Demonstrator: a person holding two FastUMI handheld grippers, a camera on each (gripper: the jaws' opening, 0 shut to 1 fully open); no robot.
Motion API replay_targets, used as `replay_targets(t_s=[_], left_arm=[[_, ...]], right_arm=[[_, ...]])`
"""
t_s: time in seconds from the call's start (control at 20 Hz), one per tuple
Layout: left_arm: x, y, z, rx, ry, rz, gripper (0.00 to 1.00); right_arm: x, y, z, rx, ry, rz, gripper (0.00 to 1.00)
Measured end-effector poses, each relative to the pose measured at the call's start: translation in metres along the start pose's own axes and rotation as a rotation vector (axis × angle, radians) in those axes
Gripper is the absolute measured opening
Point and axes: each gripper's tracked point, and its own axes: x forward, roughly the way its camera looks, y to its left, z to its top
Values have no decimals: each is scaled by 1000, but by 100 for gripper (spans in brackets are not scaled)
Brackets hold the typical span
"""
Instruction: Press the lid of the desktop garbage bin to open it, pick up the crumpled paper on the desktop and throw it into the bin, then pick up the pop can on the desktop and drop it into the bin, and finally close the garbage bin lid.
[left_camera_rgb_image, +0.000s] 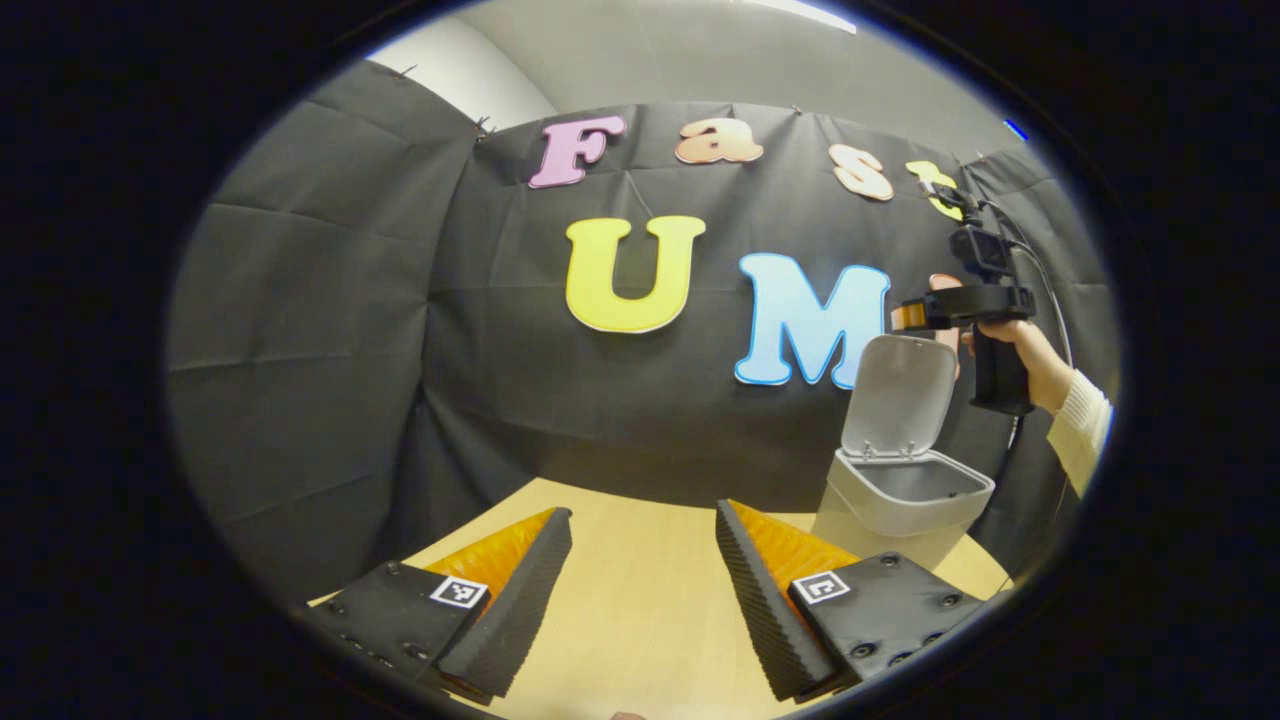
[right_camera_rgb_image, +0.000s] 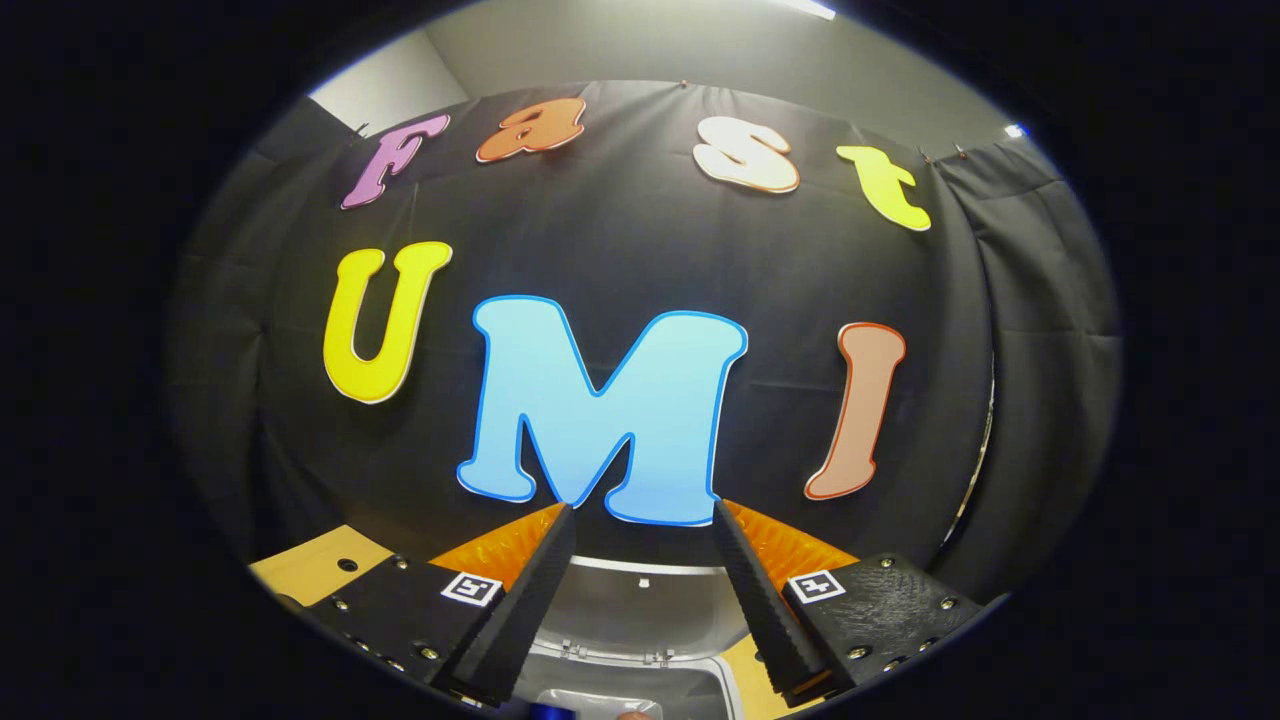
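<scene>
You're hovering your right gripper (right_camera_rgb_image: 640, 590), jaws spread wide and gripping nothing, directly above the small grey plastic bin (left_camera_rgb_image: 900, 500) with its lid (left_camera_rgb_image: 897, 395) propped up, while your left gripper (left_camera_rgb_image: 640, 590) is idling equally wide over the bare wooden tabletop (left_camera_rgb_image: 640, 640).

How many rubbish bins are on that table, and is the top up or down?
1. The bin stands at the table's far right with its lid raised; the right gripper hovers right above it. Others may sit out of frame.
</scene>
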Motion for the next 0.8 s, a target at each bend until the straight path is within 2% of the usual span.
replay_targets(t_s=[0.25,0.4,0.45,0.5,0.8], left_arm=[[0,3,-1,-10,2,13,95],[1,-2,-1,-13,-3,4,94],[2,-4,-1,-13,-3,1,95],[3,-7,-2,-12,-3,-3,95],[6,-19,-6,13,-8,-30,95]], right_arm=[[7,-3,-7,25,18,3,88],[6,-3,-8,29,20,19,89],[4,-2,-8,28,18,23,87],[3,-2,-9,28,16,26,89],[-14,-1,-12,28,-20,39,89]])
